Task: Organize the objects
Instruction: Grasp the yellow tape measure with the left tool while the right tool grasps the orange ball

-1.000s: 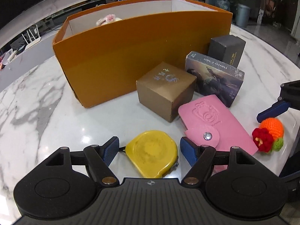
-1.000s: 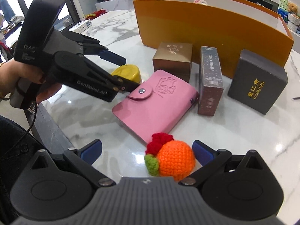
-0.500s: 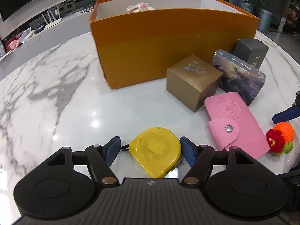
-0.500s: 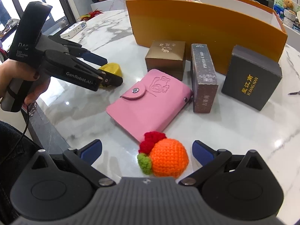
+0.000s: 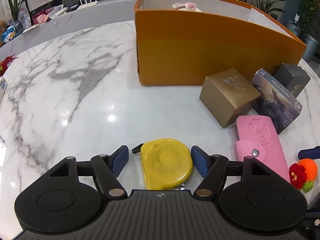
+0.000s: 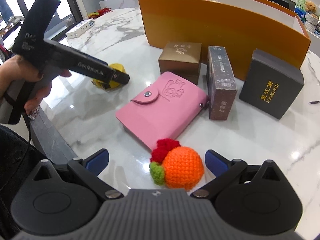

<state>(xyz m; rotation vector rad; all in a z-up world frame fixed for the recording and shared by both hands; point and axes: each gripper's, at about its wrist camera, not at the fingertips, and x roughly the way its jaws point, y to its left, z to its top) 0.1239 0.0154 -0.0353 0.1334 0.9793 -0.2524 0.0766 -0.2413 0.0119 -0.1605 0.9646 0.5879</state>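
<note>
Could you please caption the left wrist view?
Open left gripper straddles a yellow tape measure near the orange box.

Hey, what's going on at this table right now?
A person is tidying small items on a marble table with a gripper in each hand. The left gripper is open around a yellow tape measure; the right gripper is open around an orange crocheted fruit. Neither is gripped yet. A pink card holder and three small boxes wait before the big orange box.
</note>
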